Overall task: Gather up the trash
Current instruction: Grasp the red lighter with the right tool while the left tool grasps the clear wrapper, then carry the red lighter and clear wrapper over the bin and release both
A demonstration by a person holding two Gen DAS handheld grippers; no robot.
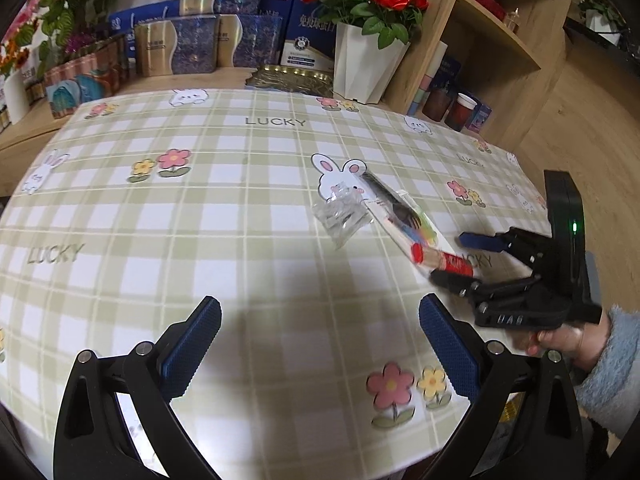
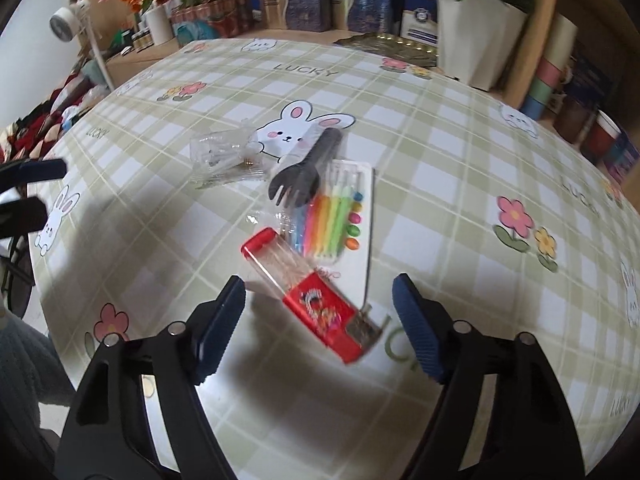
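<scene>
Trash lies in a cluster on the checked tablecloth [image 2: 440, 152]. It holds a crumpled clear wrapper [image 2: 224, 156] [image 1: 344, 212], a black plastic fork [image 2: 304, 168] [image 1: 394, 200], a pack of coloured candles [image 2: 336, 216] [image 1: 416, 232] and a red box with a clear lid [image 2: 316, 304] [image 1: 448, 262]. My right gripper [image 2: 320, 320] [image 1: 450, 258] stands open with the red box between its fingers, and the pads are clear of the box. My left gripper [image 1: 320, 344] [image 2: 36, 188] is open and empty, over bare cloth to the left of the cluster.
At the back stand a white pot of red roses [image 1: 368, 60], a gold tray [image 1: 292, 78], stacked blue and gold boxes [image 1: 200, 44] and more flowers. A wooden shelf [image 1: 500, 40] with cups rises at the right. A hand in a fluffy blue sleeve [image 1: 608, 360] holds the right gripper.
</scene>
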